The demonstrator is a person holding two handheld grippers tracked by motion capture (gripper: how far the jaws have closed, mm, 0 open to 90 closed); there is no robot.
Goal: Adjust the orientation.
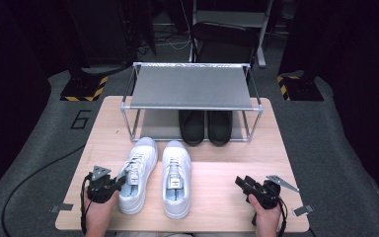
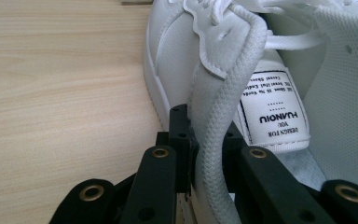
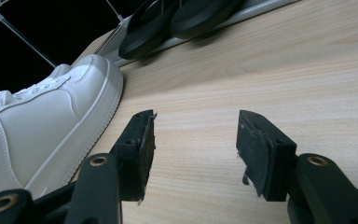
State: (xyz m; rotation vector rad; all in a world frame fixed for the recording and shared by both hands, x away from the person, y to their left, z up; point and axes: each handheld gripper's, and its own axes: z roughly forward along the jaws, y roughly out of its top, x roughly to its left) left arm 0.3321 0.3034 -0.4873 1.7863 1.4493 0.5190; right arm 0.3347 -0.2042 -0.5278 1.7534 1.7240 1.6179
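Two black jaws of the left gripper are pinching the padded collar edge of the left white sneaker, the fabric rim sitting squeezed between them with no gap showing. In the left gripper view the collar is rising up out of the jaws, and the tongue label is lying just beside it, inside the shoe opening. In the high view this gripper is sitting at the shoe's heel side, near the table's front left corner, with the person's left hand wrapped around its body.

The right gripper is standing with its jaws wide apart, holding nothing, only bare wood showing between the pads. It is hovering low over the wooden table, well apart from the right white sneaker, whose toe is appearing at the left of the right gripper view. The right hand is gripping it near the front right edge.

Both sneakers are lying side by side on the table, toes pointing away from the person, towards a two-tier metal shoe rack. A pair of black shoes is resting on the rack's lower shelf, at the right side; the upper shelf is lying bare
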